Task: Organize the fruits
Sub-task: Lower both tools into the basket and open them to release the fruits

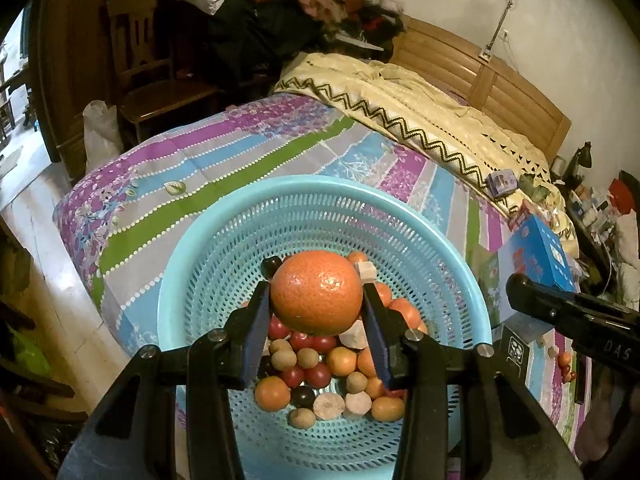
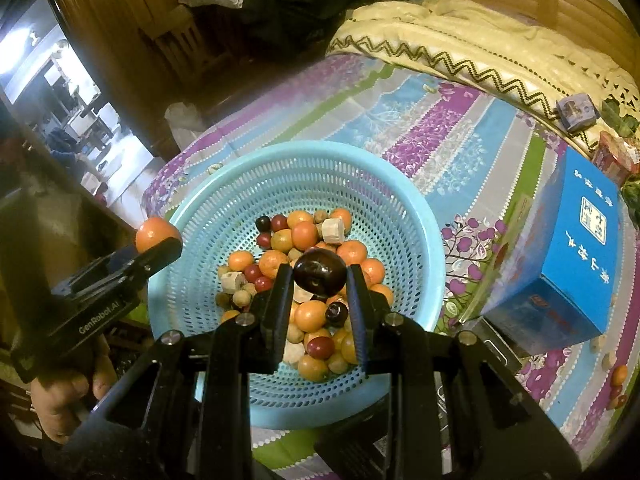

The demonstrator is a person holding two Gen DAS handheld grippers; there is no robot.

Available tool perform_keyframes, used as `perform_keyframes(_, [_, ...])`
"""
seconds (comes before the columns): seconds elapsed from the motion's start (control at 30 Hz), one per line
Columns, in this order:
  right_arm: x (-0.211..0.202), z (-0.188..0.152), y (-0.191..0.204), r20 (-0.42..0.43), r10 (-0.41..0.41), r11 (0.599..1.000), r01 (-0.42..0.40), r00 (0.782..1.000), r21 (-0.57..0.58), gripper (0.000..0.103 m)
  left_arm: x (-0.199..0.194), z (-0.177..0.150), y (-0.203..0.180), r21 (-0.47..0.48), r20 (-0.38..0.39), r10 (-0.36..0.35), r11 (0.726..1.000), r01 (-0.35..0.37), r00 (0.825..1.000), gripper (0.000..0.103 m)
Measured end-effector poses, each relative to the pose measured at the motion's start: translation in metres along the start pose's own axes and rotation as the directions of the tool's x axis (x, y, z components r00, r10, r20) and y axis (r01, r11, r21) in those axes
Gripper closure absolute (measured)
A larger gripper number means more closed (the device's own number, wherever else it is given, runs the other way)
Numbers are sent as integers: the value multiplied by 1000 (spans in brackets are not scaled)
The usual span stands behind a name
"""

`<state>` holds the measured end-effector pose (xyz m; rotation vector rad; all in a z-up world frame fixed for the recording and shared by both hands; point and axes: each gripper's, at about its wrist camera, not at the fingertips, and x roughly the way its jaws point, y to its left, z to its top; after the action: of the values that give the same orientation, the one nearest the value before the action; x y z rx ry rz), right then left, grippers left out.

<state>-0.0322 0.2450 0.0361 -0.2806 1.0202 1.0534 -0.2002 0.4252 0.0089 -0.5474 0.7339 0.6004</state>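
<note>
Aloft — orange (image 1: 316, 292), dark plum (image 2: 319, 273) — over basket (image 1: 320, 196)

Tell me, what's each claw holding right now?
Left gripper shut on orange. Right gripper shut on dark plum. Both over blue basket. Nothing blocking.

both grippers matte black plastic, left gripper (image 1: 316, 300) with blue pads on the inner finger faces, round silver screw heads behind the fingers, right gripper (image 2: 320, 276) same build, white "GenRobot.AI" lettering on the side of the left body, bare hand (image 2: 64, 404) wrapped round the left handle
</note>
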Motion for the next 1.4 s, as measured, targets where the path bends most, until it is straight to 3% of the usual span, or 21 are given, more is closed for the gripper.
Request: perform_keyframes(1.4, [15,-3,-4,-20,3,1000,-3,1000,5,76,17,-10,6,-2,-34,-1,1000,1,999,57])
